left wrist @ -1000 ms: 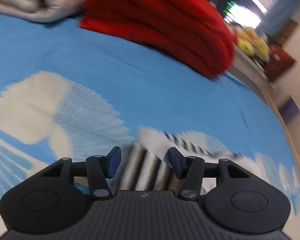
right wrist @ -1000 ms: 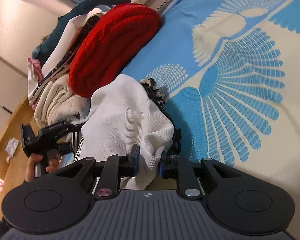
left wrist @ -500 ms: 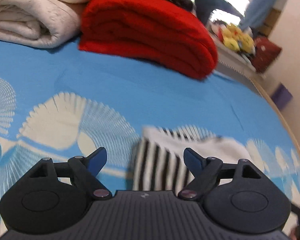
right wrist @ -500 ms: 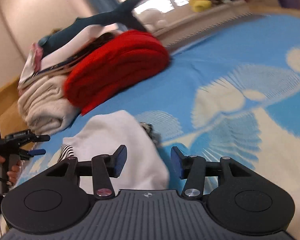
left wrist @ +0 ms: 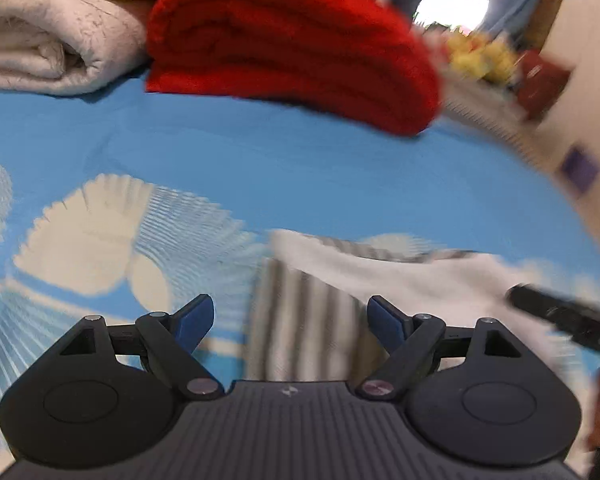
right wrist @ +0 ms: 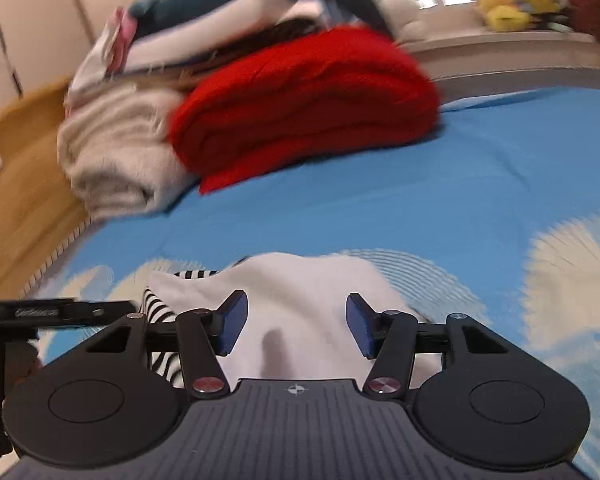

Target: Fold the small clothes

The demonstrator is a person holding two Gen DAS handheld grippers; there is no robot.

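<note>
The left gripper (left wrist: 290,318) and right gripper (right wrist: 296,326) are both spread wide and empty. Just ahead, the small garment (right wrist: 300,292) lies on the bed (right wrist: 380,208). Matching corners should be pinched evenly before folding. Beyond, a red blanket (right wrist: 300,108) is stacked.

Black ribbed gripper bodies, blue-padded fingers (left wrist: 192,320), silver pivot screws (right wrist: 208,384)

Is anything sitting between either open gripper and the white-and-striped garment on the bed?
Nothing visible. The left gripper and right gripper are both open right over the white and striped garment. The red folded blanket lies well behind it.
</note>
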